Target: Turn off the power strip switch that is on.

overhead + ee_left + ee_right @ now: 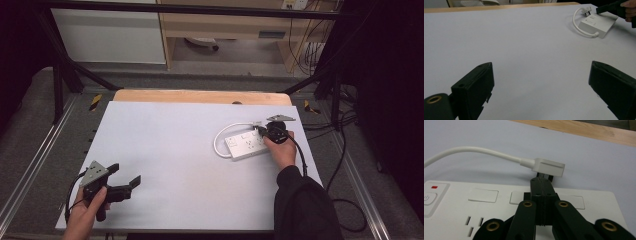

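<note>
A white power strip (245, 144) (596, 23) (451, 220) lies on the right of the white table sheet (180, 150). Its white cable (218, 139) (474, 151) loops round to a flat white plug (258, 123) (549, 167) at the strip's far edge. My right gripper (262, 131) (541, 181) reaches over the strip, jaws pressed together, tips right under the plug. Whether a prong is pinched between them I cannot tell. My left gripper (126, 175) (541, 82) stands open at the near left with nothing between its jaws.
A wooden table edge (200, 96) runs along the far side of the sheet. Black frame bars and loose cables (345, 150) surround the table on the right. A red-marked switch (430, 195) sits at the strip's left end.
</note>
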`<state>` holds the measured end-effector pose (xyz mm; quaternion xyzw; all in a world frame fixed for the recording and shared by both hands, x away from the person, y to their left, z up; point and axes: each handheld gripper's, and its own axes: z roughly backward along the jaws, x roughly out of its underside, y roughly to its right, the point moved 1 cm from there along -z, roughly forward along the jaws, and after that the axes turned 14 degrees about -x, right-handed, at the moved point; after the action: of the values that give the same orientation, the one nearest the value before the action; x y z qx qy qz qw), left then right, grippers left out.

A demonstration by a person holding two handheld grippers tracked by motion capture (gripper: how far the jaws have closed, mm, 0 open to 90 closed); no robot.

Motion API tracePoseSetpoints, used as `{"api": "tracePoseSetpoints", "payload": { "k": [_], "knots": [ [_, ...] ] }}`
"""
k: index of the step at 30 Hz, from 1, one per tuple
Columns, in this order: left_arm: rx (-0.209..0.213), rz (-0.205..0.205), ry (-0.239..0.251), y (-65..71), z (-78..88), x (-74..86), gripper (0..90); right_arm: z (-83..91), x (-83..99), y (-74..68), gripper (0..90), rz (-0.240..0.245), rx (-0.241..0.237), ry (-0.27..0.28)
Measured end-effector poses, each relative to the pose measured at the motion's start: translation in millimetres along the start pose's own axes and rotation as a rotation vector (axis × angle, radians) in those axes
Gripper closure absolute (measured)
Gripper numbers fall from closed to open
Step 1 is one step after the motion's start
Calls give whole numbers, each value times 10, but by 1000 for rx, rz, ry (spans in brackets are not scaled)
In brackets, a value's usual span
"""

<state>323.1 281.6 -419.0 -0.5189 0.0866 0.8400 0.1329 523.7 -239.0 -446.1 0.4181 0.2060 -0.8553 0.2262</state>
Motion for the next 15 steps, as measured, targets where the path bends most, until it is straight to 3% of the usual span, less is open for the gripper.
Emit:
{"api": "tracePoseSetpoints", "payload": {
  "k": [15],
  "knots": [
    [0, 2, 2, -5, 2, -1, 60, -2, 6, -8, 900, 8, 3, 5]
  ]
}}
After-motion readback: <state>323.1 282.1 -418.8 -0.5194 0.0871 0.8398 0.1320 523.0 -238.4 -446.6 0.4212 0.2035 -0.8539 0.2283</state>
